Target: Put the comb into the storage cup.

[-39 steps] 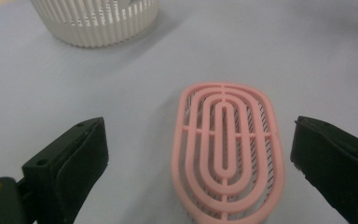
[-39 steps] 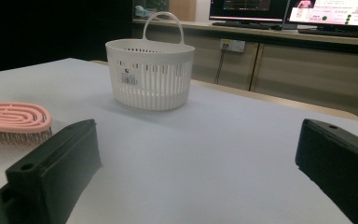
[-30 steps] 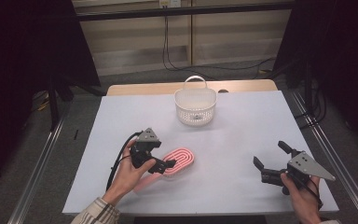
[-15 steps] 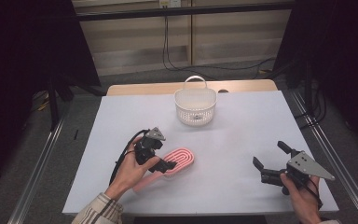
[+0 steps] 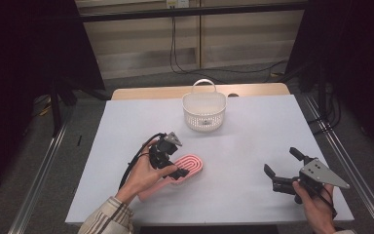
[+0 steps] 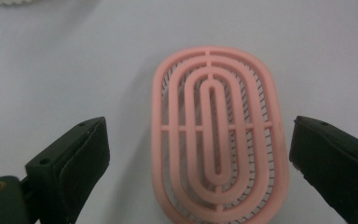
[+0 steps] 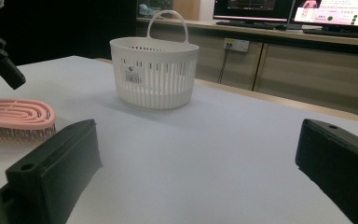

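On the worktop (image 5: 253, 146), the white basket (image 5: 204, 111) stands beyond your tongs. The pink brush (image 6: 219, 135) lies flat between your left tongs' (image 5: 169, 165) wide-open jaws, untouched. Your right tongs (image 5: 283, 171) gape wide, holding nothing.

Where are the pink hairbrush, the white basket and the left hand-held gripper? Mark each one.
pink hairbrush (image 6: 216, 135): left gripper view, centre of its slotted head.
white basket (image 5: 204, 111): high view, front wall.
left hand-held gripper (image 5: 177, 170): high view, between its fingertips, above the brush.
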`<state>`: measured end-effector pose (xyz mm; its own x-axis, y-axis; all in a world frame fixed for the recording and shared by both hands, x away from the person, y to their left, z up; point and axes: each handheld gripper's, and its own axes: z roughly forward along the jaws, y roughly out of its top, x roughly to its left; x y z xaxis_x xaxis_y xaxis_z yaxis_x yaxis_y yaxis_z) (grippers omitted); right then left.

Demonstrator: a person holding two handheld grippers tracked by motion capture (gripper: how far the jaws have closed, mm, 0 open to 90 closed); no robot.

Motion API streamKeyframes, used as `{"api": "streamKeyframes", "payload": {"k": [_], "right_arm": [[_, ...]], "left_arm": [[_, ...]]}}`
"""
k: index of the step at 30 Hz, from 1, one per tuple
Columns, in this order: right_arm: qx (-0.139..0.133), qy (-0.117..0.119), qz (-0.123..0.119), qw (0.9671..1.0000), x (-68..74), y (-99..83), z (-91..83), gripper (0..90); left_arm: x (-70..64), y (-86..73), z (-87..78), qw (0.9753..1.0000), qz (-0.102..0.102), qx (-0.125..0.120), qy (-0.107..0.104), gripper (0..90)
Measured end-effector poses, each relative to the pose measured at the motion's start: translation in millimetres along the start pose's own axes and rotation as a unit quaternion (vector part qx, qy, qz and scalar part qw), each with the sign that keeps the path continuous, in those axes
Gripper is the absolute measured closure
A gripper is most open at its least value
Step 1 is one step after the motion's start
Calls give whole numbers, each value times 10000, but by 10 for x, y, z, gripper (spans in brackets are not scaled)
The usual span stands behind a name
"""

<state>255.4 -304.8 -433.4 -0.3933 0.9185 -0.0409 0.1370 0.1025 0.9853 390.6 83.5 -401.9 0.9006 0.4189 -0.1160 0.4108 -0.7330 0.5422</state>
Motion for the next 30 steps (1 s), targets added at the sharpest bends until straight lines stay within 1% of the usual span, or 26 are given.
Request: {"api": "streamKeyframes", "payload": {"k": [1, 2, 3, 4, 5, 6, 7, 8, 10, 13, 14, 15, 16, 17, 19, 20, 21, 22, 23, 24, 25, 26, 27, 28, 29, 30], "right_arm": [[-2, 6, -3, 10000, -2, -1, 3, 0], [-1, 9, 0, 10000, -2, -1, 5, 0], [6, 14, -5, 10000, -3, -1, 5, 0], [3, 8, -4, 10000, -2, -2, 6, 0], [0, 7, -12, 10000, -2, -1, 3, 0], [7, -16, -33, 10000, 1, 2, -2, 0], [-8, 1, -50, 10000, 3, 4, -4, 0], [-18, 20, -66, 10000, 5, 6, -6, 0], [0, 37, -55, 10000, 13, 4, -5, 0], [-3, 47, -68, 10000, 13, 4, -2, 0], [9, 31, -67, 10000, 12, 2, 1, 0], [13, 29, -54, 10000, 12, 1, 2, 0], [17, 25, -56, 10000, 12, 1, 2, 0], [12, 27, -59, 10000, 12, 1, 3, 0], [9, 43, -61, 10000, 13, 0, 6, 0], [17, 44, -59, 10000, 14, 0, 7, 0], [15, 46, -59, 10000, 14, -1, 8, 0], [31, 37, -58, 10000, 14, -1, 7, 0], [49, 49, -39, 10000, 15, -3, 7, 0], [56, 53, -44, 10000, 14, -4, 7, 0], [55, 57, -46, 10000, 15, -4, 7, 0], [49, 56, -49, 10000, 16, -3, 8, 0], [54, 63, -52, 10000, 16, -4, 8, 0], [59, 64, -61, 9999, 15, -5, 9, 0], [60, 56, -56, 10000, 16, -5, 10, 0], [46, 63, -54, 10000, 17, -3, 10, 0]], "left_arm": [[12, 8, 2, 9999, 96, 47, 15, 45], [9, 14, 11, 9999, 71, 78, -24, 45], [-10, 13, 28, 10000, -41, -1, -56, 46], [3, 21, 21, 9999, 116, 93, -72, 47], [-5, 26, 29, 9999, 116, 104, -70, 53], [-3, 34, 31, 9997, 158, 168, -51, 55], [-24, 36, 50, 9999, 15, 102, -44, 52], [-8, 44, 47, 9995, 168, 273, -59, 51], [-1, 46, 58, 9991, 207, 376, -40, 49], [-2, 44, 67, 9989, 187, 427, -78, 50], [-16, 42, 76, 9992, 89, 375, -72, 50], [-17, 41, 78, 9993, 81, 367, -91, 49], [0, 43, 70, 9986, 197, 473, -96, 47], [-18, 37, 89, 9992, 36, 384, -69, 48], [-14, 36, 113, 9989, 60, 447, -96, 44], [0, 44, 118, 9981, 206, 564, -119, 44], [-26, 44, 141, 9988, 57, 479, -92, 45], [-46, 50, 153, 9987, 56, 497, -80, 49], [-44, 52, 153, 9978, 206, 608, -131, 52], [-50, 50, 162, 9974, 241, 652, -205, 46], [-59, 49, 173, 9976, 202, 621, -242, 45], [-72, 44, 190, 9978, 148, 590, -244, 61], [-56, 53, 191, 9969, 284, 712, -184, 77], [-69, 46, 205, 9981, 143, 587, -123, 77], [-46, 51, 200, 9972, 209, 719, -86, 88], [-43, 51, 217, 9971, 140, 744, -75, 97]]}}
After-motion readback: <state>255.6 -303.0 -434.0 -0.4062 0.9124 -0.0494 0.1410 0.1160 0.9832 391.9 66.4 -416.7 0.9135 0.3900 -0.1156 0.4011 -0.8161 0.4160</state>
